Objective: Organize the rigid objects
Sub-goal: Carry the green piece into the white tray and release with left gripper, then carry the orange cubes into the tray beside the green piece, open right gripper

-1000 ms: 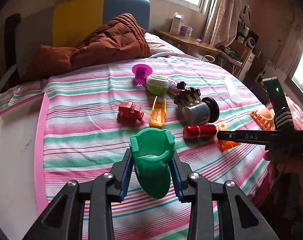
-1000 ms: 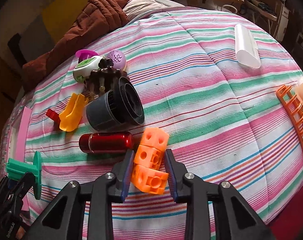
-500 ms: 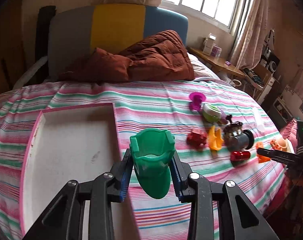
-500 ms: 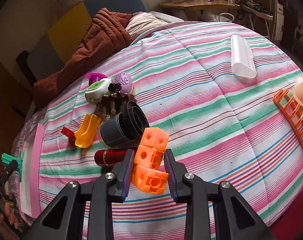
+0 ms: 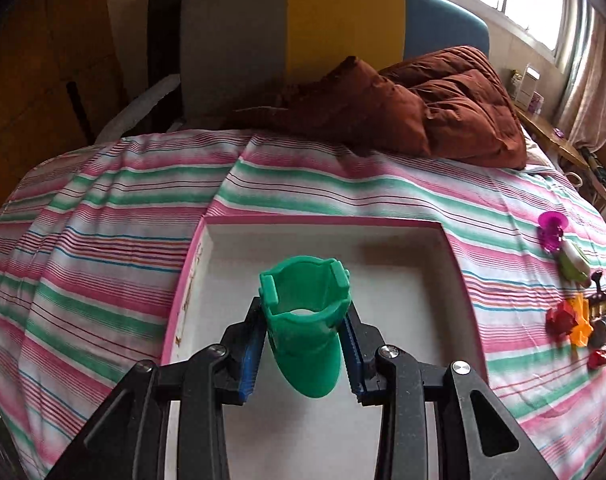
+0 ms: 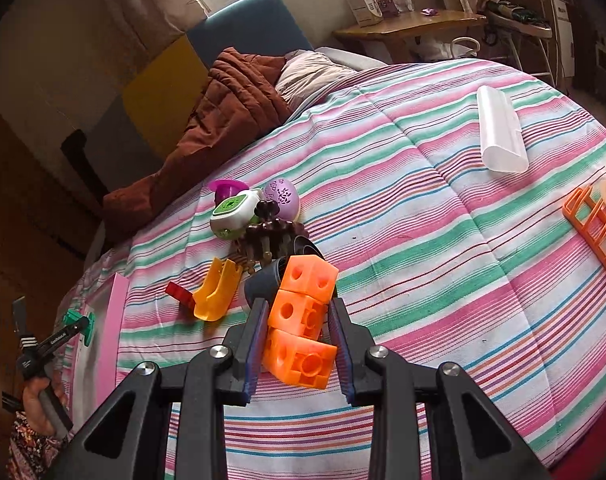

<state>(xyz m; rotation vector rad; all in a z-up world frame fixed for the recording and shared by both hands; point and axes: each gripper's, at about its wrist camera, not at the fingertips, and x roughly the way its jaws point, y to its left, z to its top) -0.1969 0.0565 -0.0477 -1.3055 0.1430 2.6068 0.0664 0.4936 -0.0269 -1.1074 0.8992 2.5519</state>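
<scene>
**Bright plastics on a striped bed**

The quilted bed cover (image 5: 343,196) runs in pink, green and white stripes with thin blue and red lines. A pink-rimmed shallow white tray (image 5: 383,248) lies on it. The green plastic cup-shaped piece (image 5: 305,320) is solid green; the orange plastic cube stack (image 6: 303,320) is plain orange. Both black hand-held grippers carry blue pads. A rust-brown quilted blanket (image 5: 423,108) lies before a grey, yellow and blue headboard (image 5: 323,24).

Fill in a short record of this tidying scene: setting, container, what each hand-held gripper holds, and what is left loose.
setting: striped bedspread
container: pink-rimmed white tray, nothing seen inside
left hand-held gripper: shut on green plastic cup, above the tray
right hand-held gripper: shut on orange block stack
loose items: yellow piece, purple egg, white case
</scene>
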